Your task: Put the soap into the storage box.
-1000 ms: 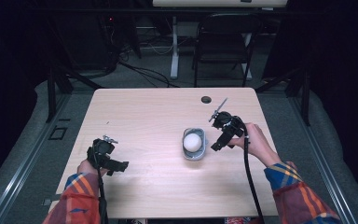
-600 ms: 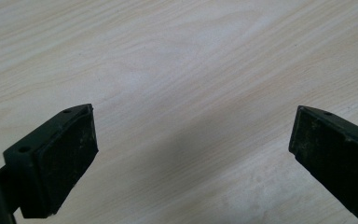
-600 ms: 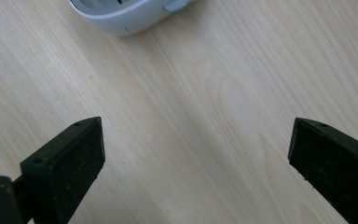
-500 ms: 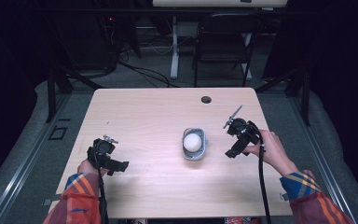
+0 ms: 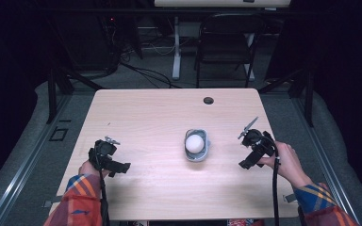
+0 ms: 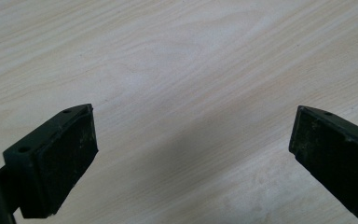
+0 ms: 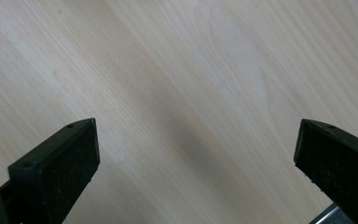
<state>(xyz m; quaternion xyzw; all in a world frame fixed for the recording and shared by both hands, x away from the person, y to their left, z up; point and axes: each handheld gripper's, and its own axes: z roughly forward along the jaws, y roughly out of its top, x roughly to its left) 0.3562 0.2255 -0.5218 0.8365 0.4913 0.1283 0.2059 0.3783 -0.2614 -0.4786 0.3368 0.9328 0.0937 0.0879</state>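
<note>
White ball (image 5: 194, 142) in grey bowl (image 5: 197, 155), bowl base hidden

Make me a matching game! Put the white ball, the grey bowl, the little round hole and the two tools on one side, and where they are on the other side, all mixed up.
Things:
1. white ball
2. grey bowl
3. round hole
4. left tool
5. right tool

Places:
A. near the table's far edge
B. right of the bowl, jaws open
C. inside the bowl
D. middle of the table
E. near the table's left front, jaws open

Pairs: 1-C, 2-D, 3-A, 4-E, 5-B
</note>
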